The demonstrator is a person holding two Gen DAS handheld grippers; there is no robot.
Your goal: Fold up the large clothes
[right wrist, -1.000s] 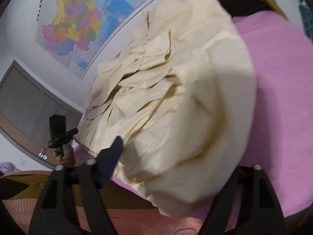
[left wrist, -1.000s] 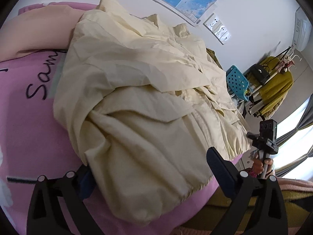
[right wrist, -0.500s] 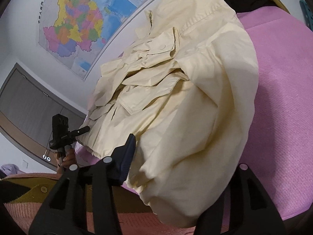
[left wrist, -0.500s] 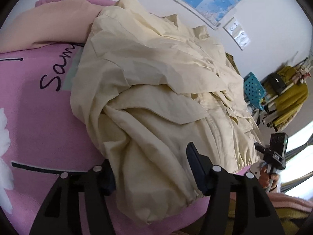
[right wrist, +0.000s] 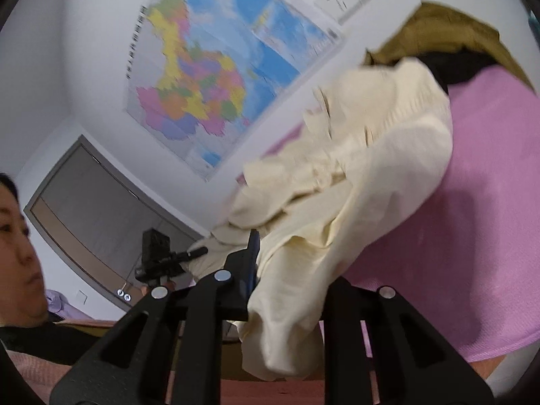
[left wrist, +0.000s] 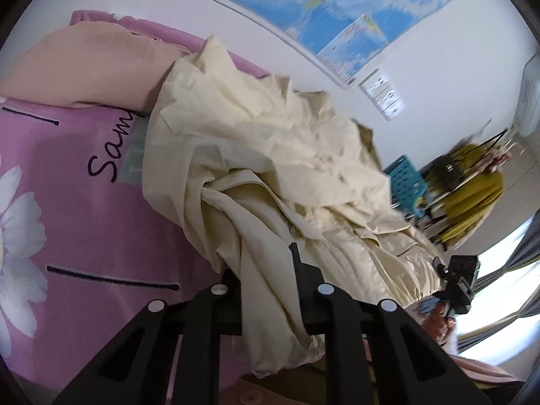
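Observation:
A large cream jacket [left wrist: 253, 135] lies crumpled on a pink blanket [left wrist: 84, 219]. In the left wrist view my left gripper [left wrist: 266, 270] is at the jacket's near hem. Its jaws are closing, with a fold of cream cloth pinched between them and lifted. In the right wrist view the jacket [right wrist: 388, 155] hangs up off the pink blanket [right wrist: 489, 202]. My right gripper [right wrist: 290, 263] is closing too, with bunched hem gripped between its fingers. Each view shows the other gripper at the hem's far end: the right gripper [left wrist: 455, 287] and the left gripper [right wrist: 158, 256].
A peach pillow [left wrist: 84, 67] lies at the head of the bed. Olive and black garments [right wrist: 449, 33] are heaped behind the jacket. A map [right wrist: 202, 77] hangs on the wall. A blue basket [left wrist: 405, 179] and a clothes rack [left wrist: 472, 195] stand near a bright window. A person [right wrist: 20, 236] is close by.
Both grippers went from wide open around the hem to pinching it. Both have risen, pulling the jacket's near edge up off the blanket and bunching the cloth.

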